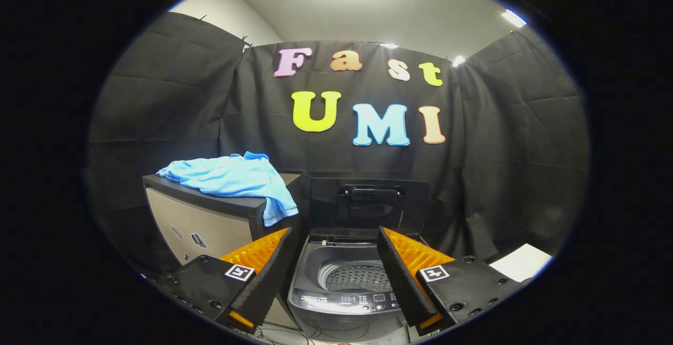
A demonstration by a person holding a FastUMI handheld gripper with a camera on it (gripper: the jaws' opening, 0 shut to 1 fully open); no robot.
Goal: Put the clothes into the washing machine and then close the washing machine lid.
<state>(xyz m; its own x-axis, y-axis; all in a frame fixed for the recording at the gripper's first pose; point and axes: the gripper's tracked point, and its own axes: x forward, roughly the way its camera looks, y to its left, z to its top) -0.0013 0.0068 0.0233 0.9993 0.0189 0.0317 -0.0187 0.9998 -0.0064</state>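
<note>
Between spread fingers [335, 240] — open washing machine [347, 292]

shirt [234, 179]: soft matt cloth, beyond left finger | washing machine [344, 282]: glossy plastic, perforated shiny metal drum between fingers [273, 266] | cabinet [205, 224]: smooth matt panels | fingers: ribbed pads, spread apart

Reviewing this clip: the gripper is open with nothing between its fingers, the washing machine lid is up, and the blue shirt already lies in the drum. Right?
Not quite. In the gripper view the blue shirt lies on the cabinet beside the washing machine, not in its drum. The gripper is open, holding nothing, and the lid is up.
</note>
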